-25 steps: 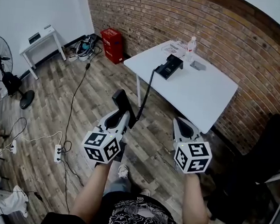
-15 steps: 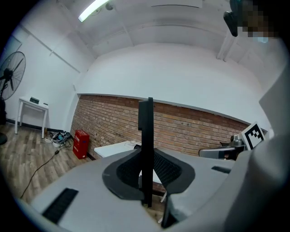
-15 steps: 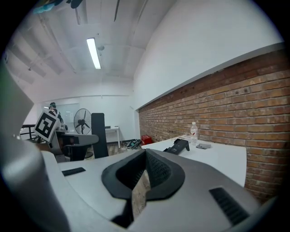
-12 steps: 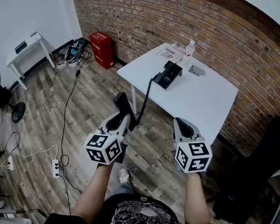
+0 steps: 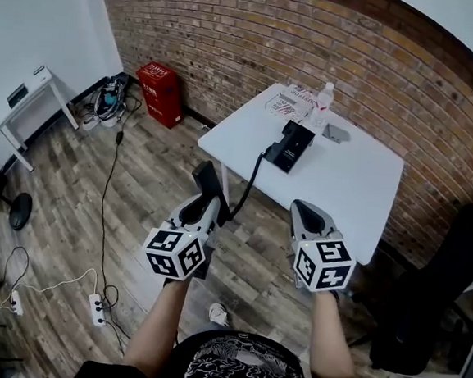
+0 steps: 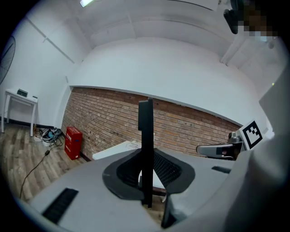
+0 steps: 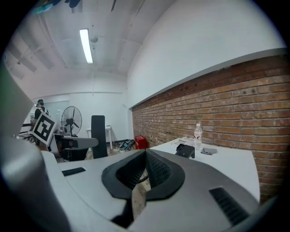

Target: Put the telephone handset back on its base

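Observation:
A black telephone handset (image 5: 206, 179) stands upright out of my left gripper (image 5: 209, 205), which is shut on its lower end. In the left gripper view the handset (image 6: 145, 136) shows edge-on as a thin black bar between the pads. A black cord (image 5: 250, 179) runs from it up to the black phone base (image 5: 292, 146) on the white table (image 5: 348, 181). My right gripper (image 5: 308, 212) is held level beside the left, short of the table's near edge, shut with nothing in it. The right gripper view shows the base (image 7: 185, 150) far ahead.
On the table's far side stand a water bottle (image 5: 323, 95), papers (image 5: 292, 103) and a small grey thing (image 5: 335, 133). A red crate (image 5: 160, 93) sits by the brick wall. Cables and a power strip (image 5: 98, 309) lie on the wood floor. A dark chair (image 5: 452, 269) is at the right.
The table and phone base have come nearer and shifted right in the head view. Both grippers keep their pose, with the handset still in the left one.

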`<state>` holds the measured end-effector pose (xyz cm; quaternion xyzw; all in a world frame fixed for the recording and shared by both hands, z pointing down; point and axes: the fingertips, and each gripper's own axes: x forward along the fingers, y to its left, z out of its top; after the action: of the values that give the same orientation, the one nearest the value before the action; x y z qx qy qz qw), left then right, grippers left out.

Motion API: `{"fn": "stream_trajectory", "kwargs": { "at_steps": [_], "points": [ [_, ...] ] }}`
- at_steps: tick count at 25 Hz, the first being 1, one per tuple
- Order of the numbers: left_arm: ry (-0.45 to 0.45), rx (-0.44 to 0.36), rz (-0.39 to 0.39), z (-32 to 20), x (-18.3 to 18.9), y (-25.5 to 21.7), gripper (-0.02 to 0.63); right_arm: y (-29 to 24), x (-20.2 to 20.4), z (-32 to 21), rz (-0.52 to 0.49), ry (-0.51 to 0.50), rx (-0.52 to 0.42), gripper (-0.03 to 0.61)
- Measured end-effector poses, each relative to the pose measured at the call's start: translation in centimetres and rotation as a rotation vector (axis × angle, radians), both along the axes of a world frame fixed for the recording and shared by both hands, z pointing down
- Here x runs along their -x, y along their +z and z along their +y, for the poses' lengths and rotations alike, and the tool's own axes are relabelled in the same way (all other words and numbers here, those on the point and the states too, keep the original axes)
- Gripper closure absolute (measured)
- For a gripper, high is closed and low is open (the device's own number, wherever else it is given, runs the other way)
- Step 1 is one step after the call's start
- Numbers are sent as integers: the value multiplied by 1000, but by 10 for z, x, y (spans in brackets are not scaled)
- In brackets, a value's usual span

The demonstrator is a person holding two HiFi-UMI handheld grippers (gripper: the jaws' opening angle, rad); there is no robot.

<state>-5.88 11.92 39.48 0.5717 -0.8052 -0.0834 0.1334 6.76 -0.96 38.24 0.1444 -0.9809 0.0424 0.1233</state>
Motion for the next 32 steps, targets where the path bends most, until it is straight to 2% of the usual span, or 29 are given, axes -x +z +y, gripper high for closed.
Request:
{"fn": "stream_trajectory", "kwargs": {
  "at_steps": [11, 23, 32],
  "points": [
    [77, -18, 14, -13, 64, 6, 535, 3, 55, -2, 18, 70, -20, 577],
    [145, 2, -2, -49, 96, 12, 535, 11, 79, -28, 1, 123, -10, 577],
    [173, 30, -18, -102, 122, 23, 535, 23, 105, -79, -13, 143, 6, 577]
  ]
}}
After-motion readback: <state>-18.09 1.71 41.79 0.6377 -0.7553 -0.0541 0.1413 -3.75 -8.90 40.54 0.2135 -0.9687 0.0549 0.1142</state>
